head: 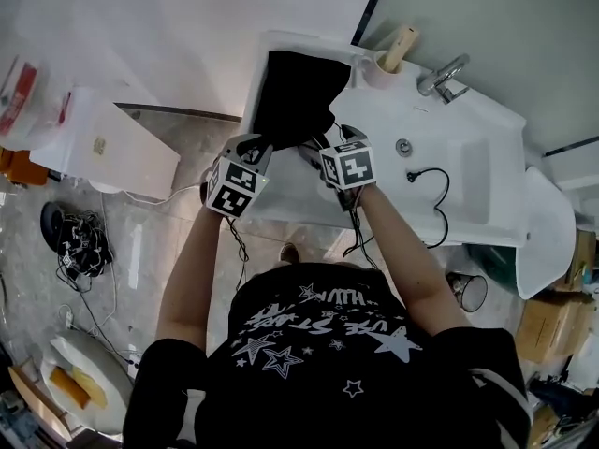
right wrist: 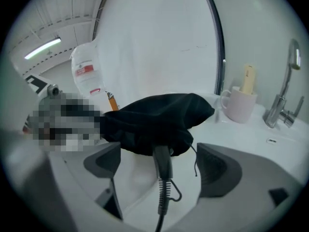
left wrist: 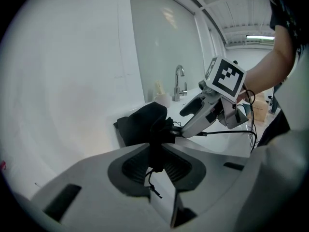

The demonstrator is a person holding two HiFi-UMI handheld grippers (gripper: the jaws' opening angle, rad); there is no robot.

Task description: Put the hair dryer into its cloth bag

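Note:
A black cloth bag (head: 292, 92) lies on the left end of the white sink counter (head: 468, 176). The hair dryer is mostly inside it; only its dark handle (right wrist: 162, 161) sticks out toward me, trailing its cord (right wrist: 161, 202). My left gripper (left wrist: 155, 161) pinches a fold of the bag's (left wrist: 142, 122) mouth edge between its pads, with a drawstring dangling below. My right gripper (right wrist: 161, 166) stands wide open around the handle, both pads clear of it. In the head view the left gripper (head: 267, 146) and the right gripper (head: 328, 148) sit side by side at the bag's near edge.
A pink cup (right wrist: 239, 105) holding a pale stick and a chrome faucet (right wrist: 282, 105) stand to the right of the bag. The dryer's black cord (head: 435, 199) loops across the basin. A white box (head: 112, 143) and tangled cables (head: 75, 241) are on the floor at left.

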